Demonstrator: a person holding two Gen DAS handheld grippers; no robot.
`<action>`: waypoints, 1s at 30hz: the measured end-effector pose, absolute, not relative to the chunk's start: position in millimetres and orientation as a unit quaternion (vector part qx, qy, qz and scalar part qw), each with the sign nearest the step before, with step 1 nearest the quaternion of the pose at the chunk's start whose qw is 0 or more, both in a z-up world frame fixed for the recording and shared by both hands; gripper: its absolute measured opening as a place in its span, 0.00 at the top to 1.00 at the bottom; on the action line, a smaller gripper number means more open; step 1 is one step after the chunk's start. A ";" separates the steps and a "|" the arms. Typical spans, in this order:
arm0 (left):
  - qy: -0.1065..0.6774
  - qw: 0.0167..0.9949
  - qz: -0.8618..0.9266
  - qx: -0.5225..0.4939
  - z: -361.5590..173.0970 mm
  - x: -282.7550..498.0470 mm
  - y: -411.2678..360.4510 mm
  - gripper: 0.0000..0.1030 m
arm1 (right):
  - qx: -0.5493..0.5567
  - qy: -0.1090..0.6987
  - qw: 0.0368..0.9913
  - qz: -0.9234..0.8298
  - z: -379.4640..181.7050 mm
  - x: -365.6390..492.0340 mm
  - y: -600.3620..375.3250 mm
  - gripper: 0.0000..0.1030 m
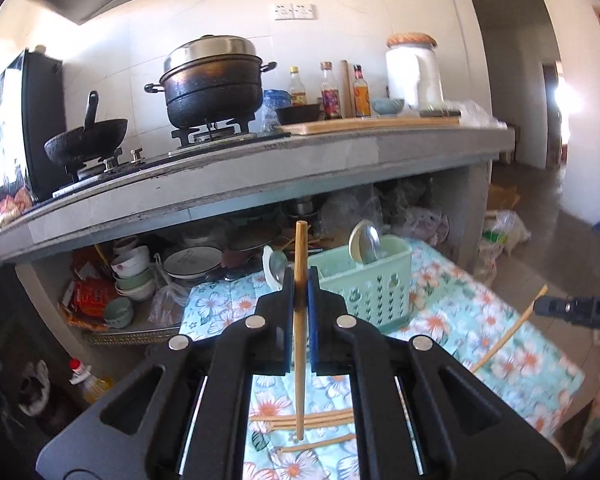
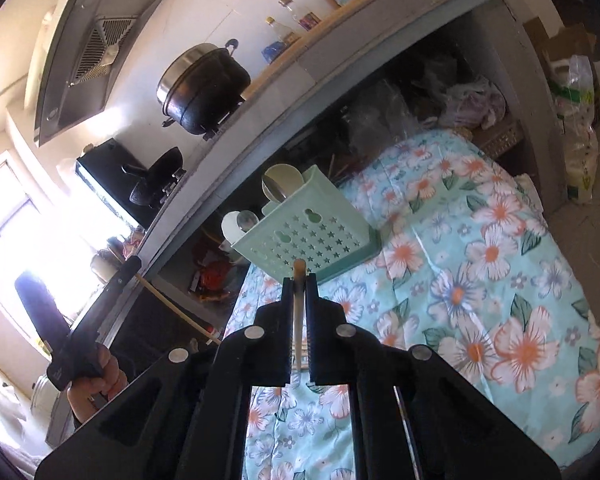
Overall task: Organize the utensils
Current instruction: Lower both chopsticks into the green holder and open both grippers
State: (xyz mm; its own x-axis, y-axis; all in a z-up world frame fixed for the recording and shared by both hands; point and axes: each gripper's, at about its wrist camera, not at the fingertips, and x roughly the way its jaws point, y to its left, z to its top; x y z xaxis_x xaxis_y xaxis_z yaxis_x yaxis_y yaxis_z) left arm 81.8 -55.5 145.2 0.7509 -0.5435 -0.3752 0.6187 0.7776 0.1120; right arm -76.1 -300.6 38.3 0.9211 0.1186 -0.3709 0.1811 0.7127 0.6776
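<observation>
My left gripper [image 1: 300,280] is shut on a wooden chopstick [image 1: 300,248] that stands upright between its blue pads. Beyond it a mint-green perforated basket [image 1: 364,292] stands on a floral cloth [image 1: 480,320] and holds spoons [image 1: 366,240]. Several more chopsticks [image 1: 312,420] lie on the cloth below the jaws. My right gripper [image 2: 299,280] is shut on another chopstick [image 2: 299,312], just in front of the basket [image 2: 308,236]. Each gripper shows in the other's view: the right gripper [image 1: 540,306] with its chopstick [image 1: 508,336], and the left gripper [image 2: 134,264] held by a hand [image 2: 96,376].
A grey counter [image 1: 260,164] runs behind the cloth, carrying a gas stove with a wok [image 1: 86,140], a lidded black pot [image 1: 212,84], bottles [image 1: 330,92] and a white jar [image 1: 414,72]. Bowls and plates [image 1: 140,272] fill the shelf below. Plastic bags [image 2: 576,128] sit on the floor at right.
</observation>
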 end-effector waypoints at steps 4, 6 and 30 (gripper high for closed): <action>0.151 0.932 -0.323 0.067 169.0 98.3 -54.9 0.96 | 0.361 0.189 0.913 -0.013 51.6 -76.1 -299.7 0.94; 0.136 0.933 -0.332 0.040 183.6 108.0 -58.3 0.96 | 0.355 0.182 0.917 -0.012 58.3 -77.0 -300.7 0.94; 0.197 0.925 -0.312 -0.091 139.1 240.5 -138.7 0.95 | 0.327 0.158 0.932 -0.024 84.7 -70.4 -316.6 0.94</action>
